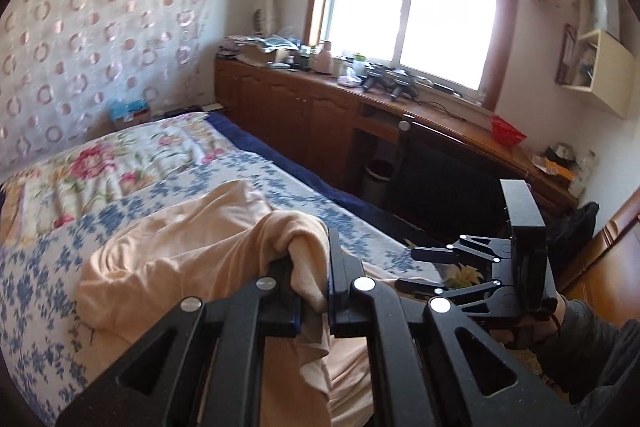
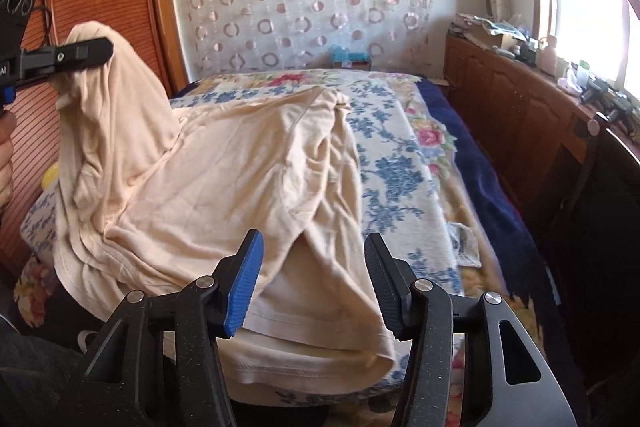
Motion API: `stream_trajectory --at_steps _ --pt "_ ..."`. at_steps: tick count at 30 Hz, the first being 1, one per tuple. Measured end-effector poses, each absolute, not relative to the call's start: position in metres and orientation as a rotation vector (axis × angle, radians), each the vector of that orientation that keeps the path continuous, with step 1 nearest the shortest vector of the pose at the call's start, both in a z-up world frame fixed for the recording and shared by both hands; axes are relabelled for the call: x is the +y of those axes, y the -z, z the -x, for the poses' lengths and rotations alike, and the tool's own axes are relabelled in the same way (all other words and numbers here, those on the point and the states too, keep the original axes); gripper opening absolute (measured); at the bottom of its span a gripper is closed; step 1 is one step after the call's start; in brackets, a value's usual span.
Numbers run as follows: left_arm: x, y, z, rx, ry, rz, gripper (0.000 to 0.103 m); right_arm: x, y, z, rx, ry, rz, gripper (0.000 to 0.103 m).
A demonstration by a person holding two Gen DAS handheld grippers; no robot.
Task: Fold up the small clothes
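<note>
Nearest us, our left gripper (image 1: 310, 287) has its black fingers (image 1: 286, 291) clenched on a bunched fold of the soft peach cotton garment (image 2: 224, 179), lifting that corner above the bed with the blue floral sheet (image 2: 396, 171). The rest of the garment lies rumpled on the sheet. Our right gripper (image 2: 314, 283) holds its blue-padded fingers (image 2: 244, 287) spread apart, straddling the near hem.
</note>
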State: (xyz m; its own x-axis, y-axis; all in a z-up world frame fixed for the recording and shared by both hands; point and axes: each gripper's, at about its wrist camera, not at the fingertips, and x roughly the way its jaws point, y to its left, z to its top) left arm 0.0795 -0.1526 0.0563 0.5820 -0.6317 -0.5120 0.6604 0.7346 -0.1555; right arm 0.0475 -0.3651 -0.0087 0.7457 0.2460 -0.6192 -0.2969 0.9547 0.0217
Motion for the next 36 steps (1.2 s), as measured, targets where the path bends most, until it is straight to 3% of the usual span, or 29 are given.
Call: stream_trajectory --at_steps 5,7,8,9,12,36 --pt "-0.170 -0.047 -0.078 0.627 0.762 -0.086 0.009 -0.376 0.005 -0.044 0.661 -0.270 0.077 0.053" --pt "-0.176 -0.041 -0.078 0.650 0.768 -0.111 0.021 -0.380 0.005 -0.043 0.662 -0.268 0.076 0.053" --pt "-0.175 -0.039 -0.076 0.664 0.774 -0.117 0.037 -0.381 0.005 -0.042 0.662 -0.266 0.074 0.054" --pt "-0.175 -0.037 -0.075 0.673 0.782 -0.118 0.045 -0.381 0.005 -0.042 0.663 -0.264 0.072 0.054" --pt "-0.173 -0.036 -0.067 0.667 0.776 -0.118 0.054 -0.383 0.006 -0.044 0.666 -0.260 0.064 0.053" --pt "0.015 -0.005 -0.043 0.637 0.345 0.025 0.055 -0.281 -0.017 -0.080 0.627 -0.477 0.182 0.054"
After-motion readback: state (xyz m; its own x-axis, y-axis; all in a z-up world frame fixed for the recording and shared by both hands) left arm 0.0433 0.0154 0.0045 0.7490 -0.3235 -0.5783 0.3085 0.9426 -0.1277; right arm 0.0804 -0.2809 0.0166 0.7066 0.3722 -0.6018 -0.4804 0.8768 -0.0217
